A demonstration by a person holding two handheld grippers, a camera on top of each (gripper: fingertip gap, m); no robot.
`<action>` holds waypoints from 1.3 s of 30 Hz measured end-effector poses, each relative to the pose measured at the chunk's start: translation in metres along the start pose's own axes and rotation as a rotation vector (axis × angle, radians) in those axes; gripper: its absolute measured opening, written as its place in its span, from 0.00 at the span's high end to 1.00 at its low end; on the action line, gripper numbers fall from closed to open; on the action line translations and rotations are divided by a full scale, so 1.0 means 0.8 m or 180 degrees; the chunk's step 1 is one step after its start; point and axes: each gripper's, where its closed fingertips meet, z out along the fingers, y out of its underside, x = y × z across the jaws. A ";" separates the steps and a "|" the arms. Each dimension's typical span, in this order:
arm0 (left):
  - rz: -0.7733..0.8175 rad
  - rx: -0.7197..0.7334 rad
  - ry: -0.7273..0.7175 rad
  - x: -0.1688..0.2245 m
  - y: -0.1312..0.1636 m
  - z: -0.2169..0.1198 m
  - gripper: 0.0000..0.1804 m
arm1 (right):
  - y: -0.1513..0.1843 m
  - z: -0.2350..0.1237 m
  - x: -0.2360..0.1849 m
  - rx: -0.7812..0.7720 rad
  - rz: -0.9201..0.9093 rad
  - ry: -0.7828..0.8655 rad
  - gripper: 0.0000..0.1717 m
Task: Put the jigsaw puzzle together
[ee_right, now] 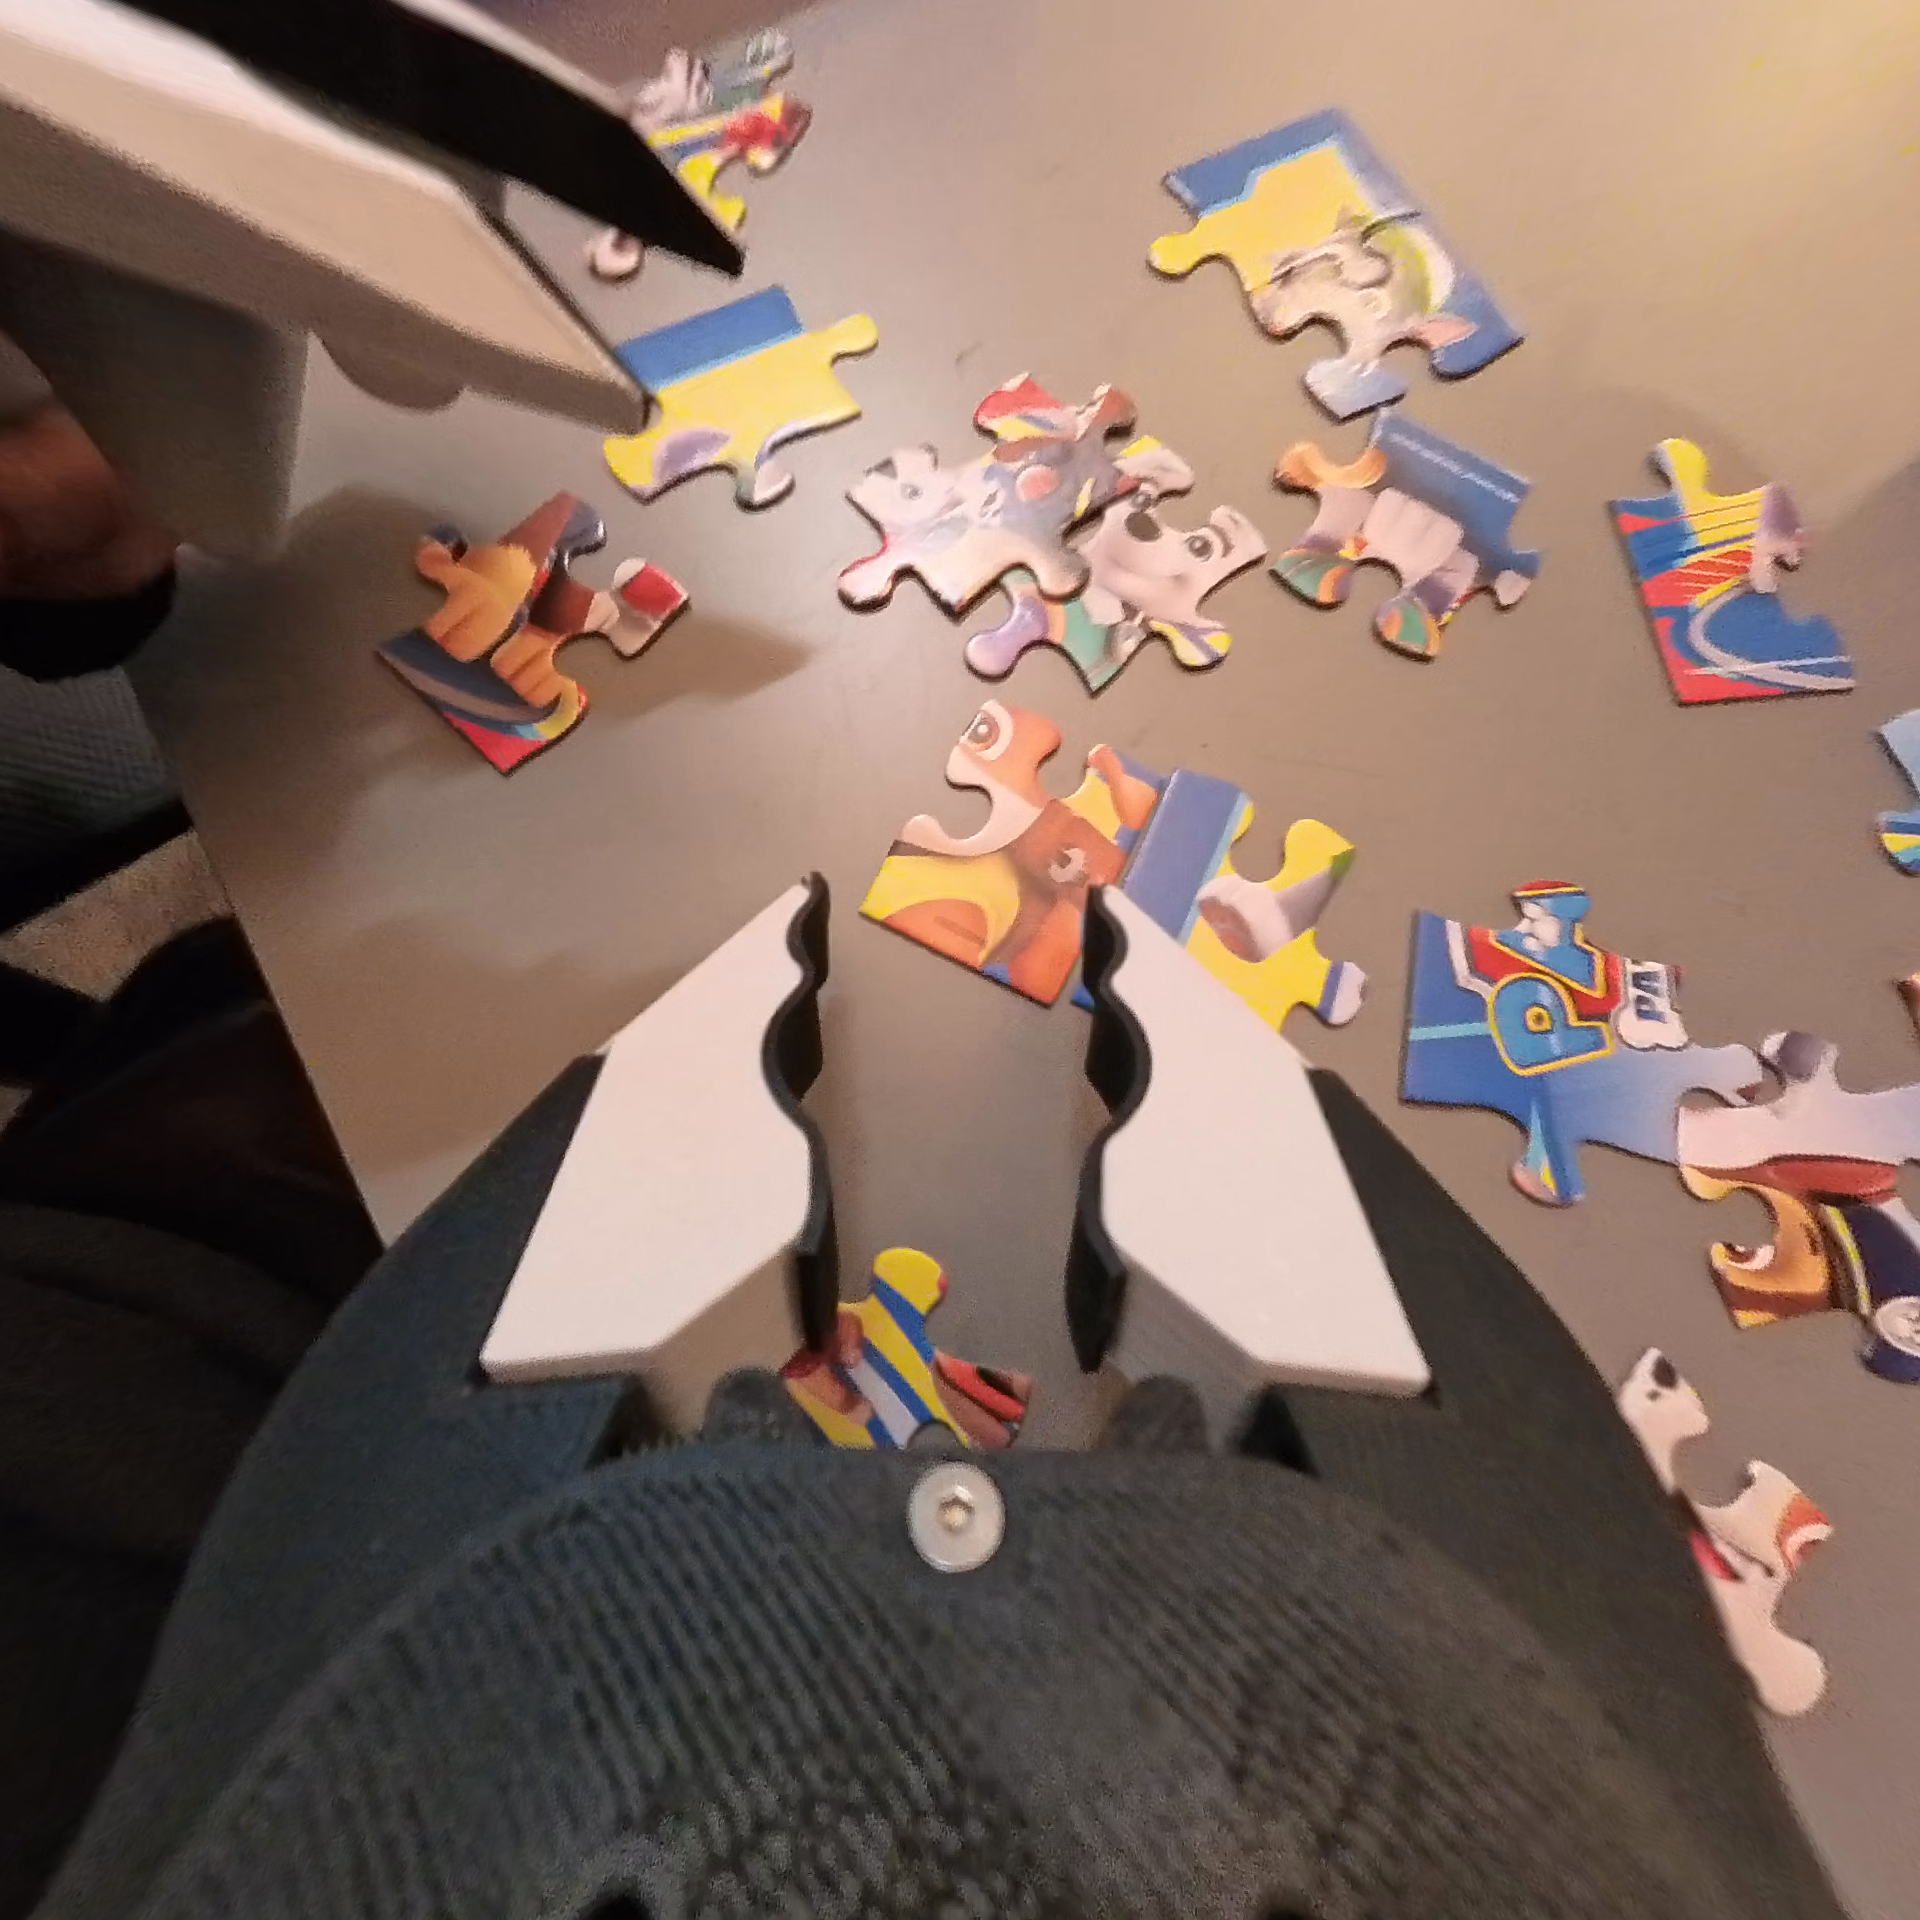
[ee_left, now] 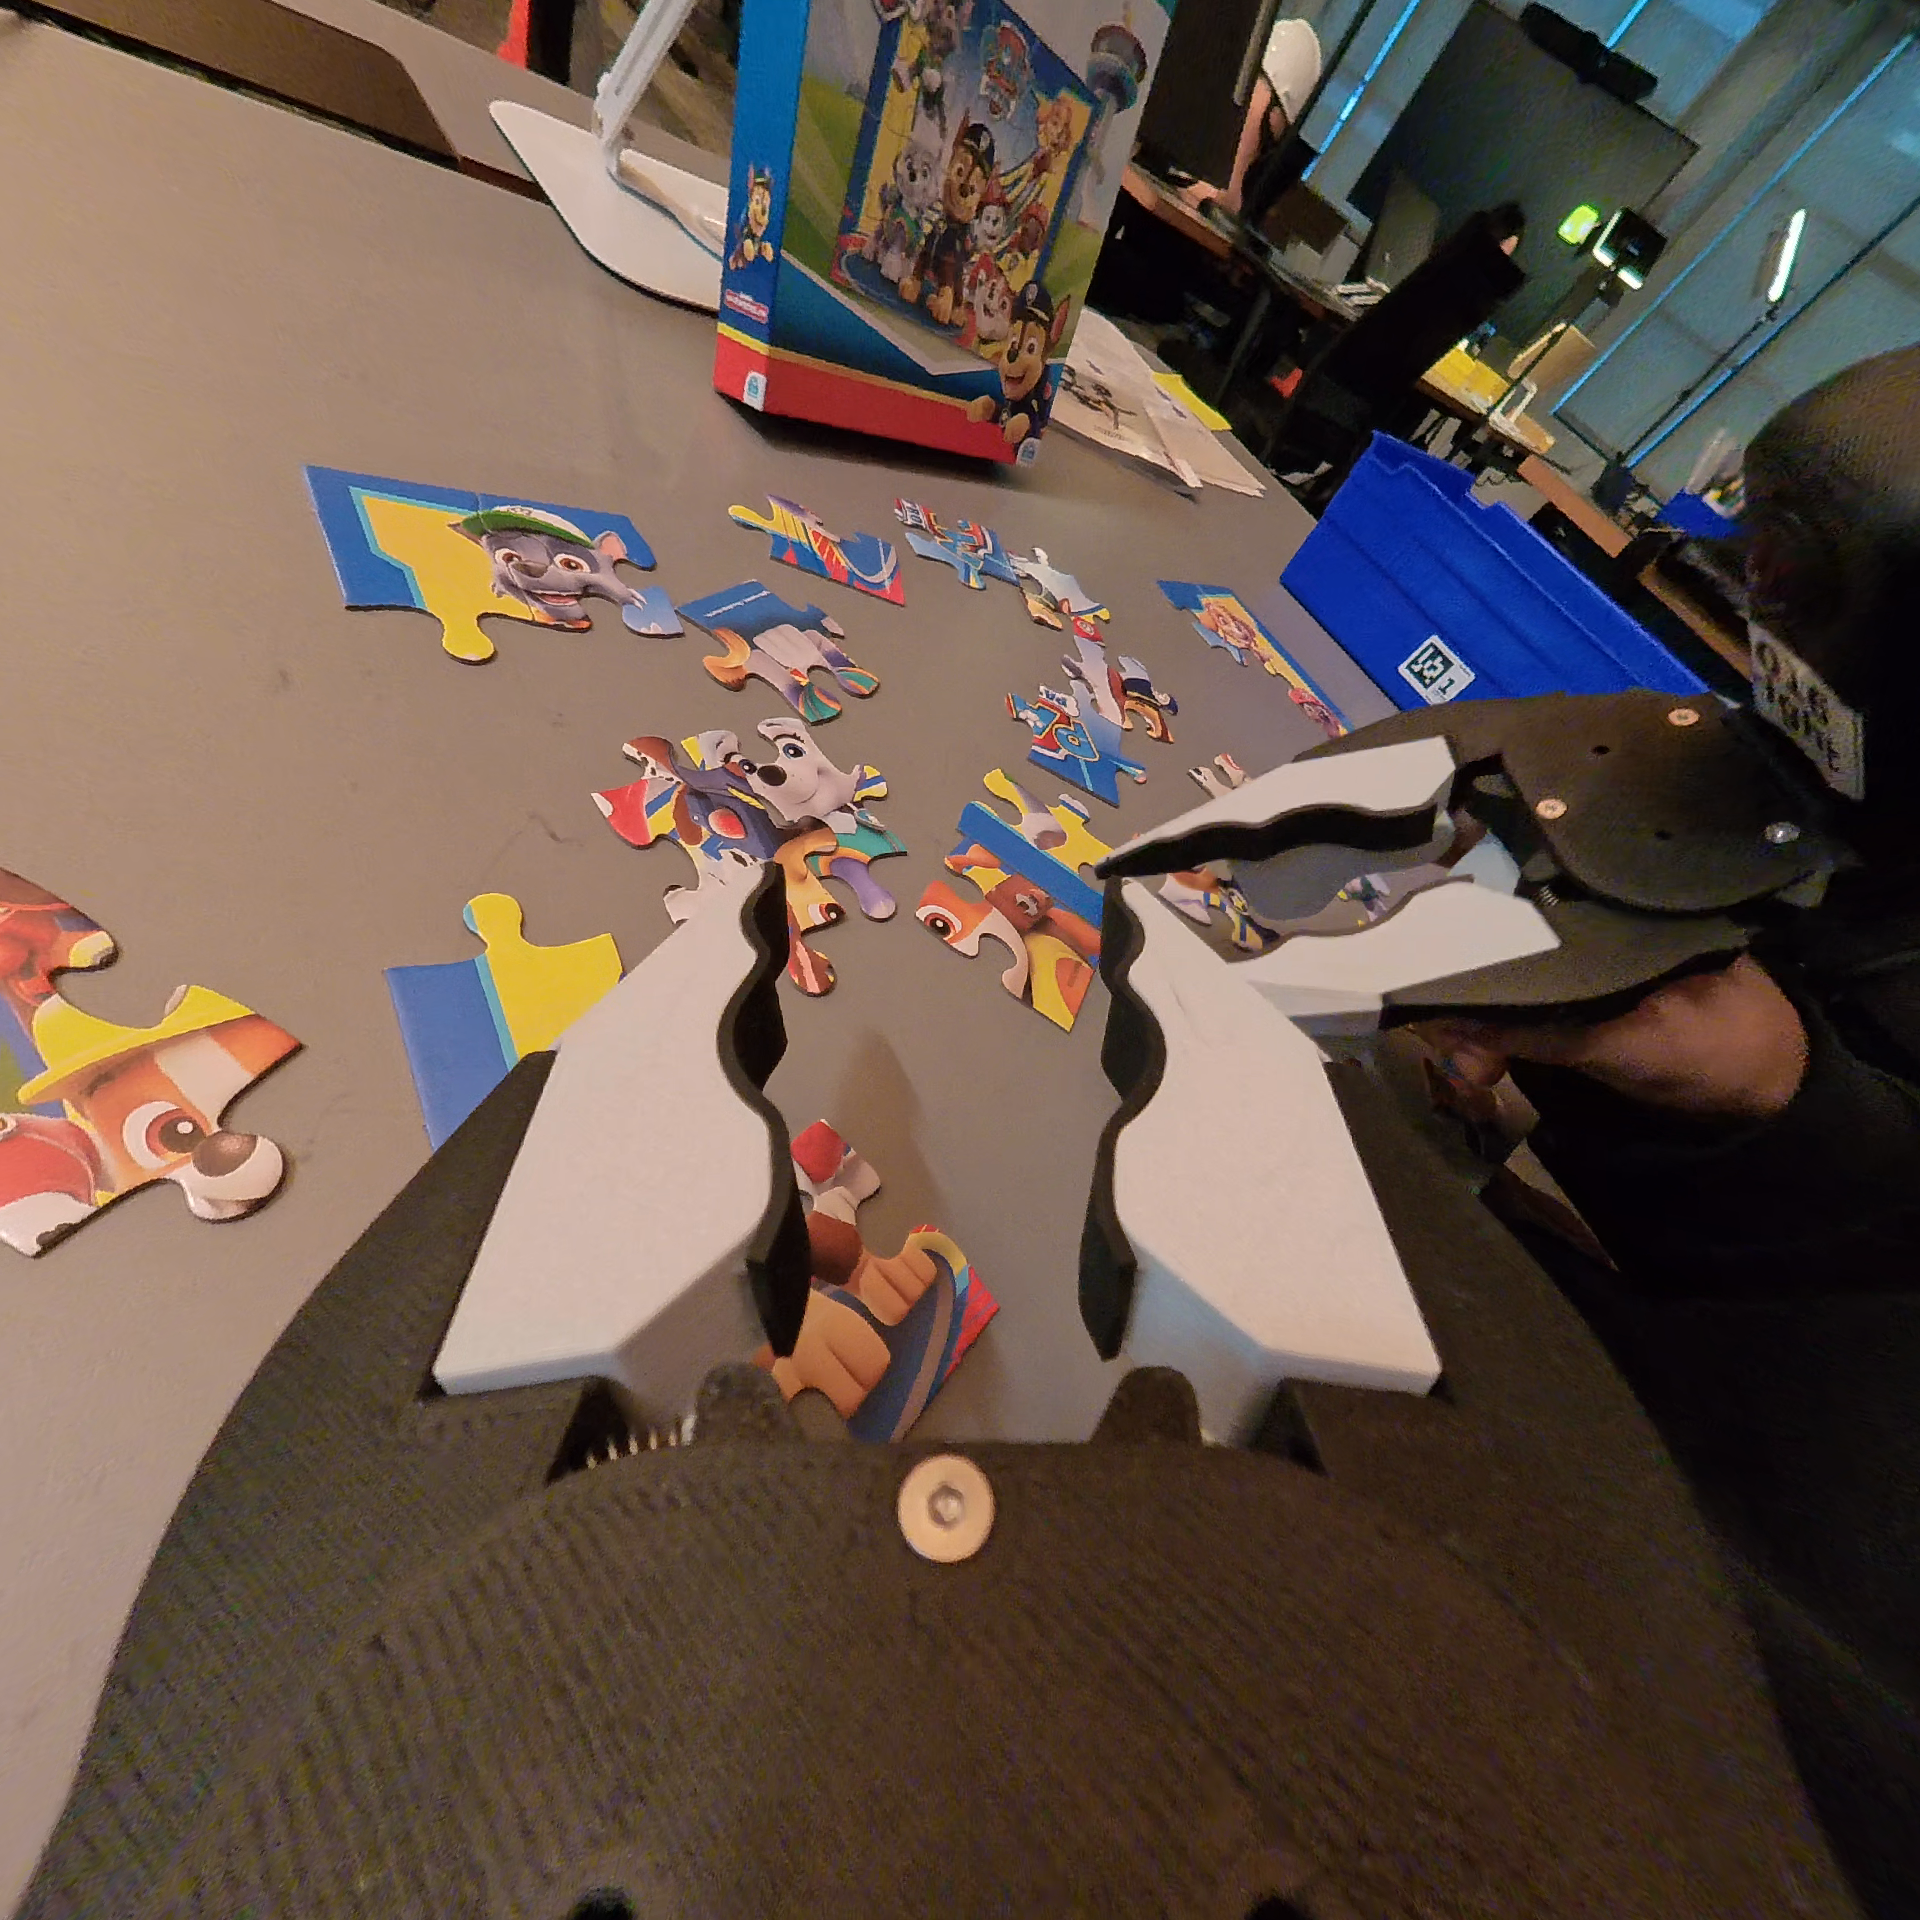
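On the grey table point(ee_left: 208, 436), flat cardboard jigsaw pieces lie scattered picture-side up. At the far left in the left wrist view sits a joined patch with a yellow-hatted pup point(ee_left: 135, 1112), then a blue-and-yellow edge piece point(ee_left: 488, 997) just beside the left gripper point(ee_left: 940, 894), whose fingers stand apart with only bare table between their tips. A brown-and-orange piece point(ee_left: 883, 1278) lies on the table below the roots of its fingers, not pressed by either pad. Ahead lies a small overlapping heap with a white pup's face point(ee_left: 769, 800); behind stands the picture box point(ee_left: 904, 208). Further right is the orange-faced piece joined to a blue-striped one point(ee_left: 1023, 904), and over its right edge hovers the right gripper point(ee_right: 951, 894), jaws likewise apart and holding nothing, its right fingertip point(ee_right: 1117, 925) above that piece. A blue bin point(ee_left: 1455, 582) stands at the table's right end. Such pieces look light, thin and fairly stiff, with a glossy face that may slip; lying flat, they offer little to pinch, so an edge or protruding tab, perhaps where one piece rides on another, seems the likeliest hold.
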 end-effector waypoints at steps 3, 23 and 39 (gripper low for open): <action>-0.0015 -0.0008 0.0015 0.000 0.001 0.001 0.68 | 0.000 0.004 0.002 -0.0011 0.0220 -0.0133 0.69; 0.0020 -0.0018 -0.0068 -0.006 0.003 0.003 0.68 | 0.026 -0.009 -0.026 -0.0166 0.0239 -0.0200 0.64; 0.0101 -0.0005 -0.0135 -0.006 0.002 0.001 0.68 | 0.038 -0.009 -0.075 -0.0303 -0.0246 -0.0561 0.62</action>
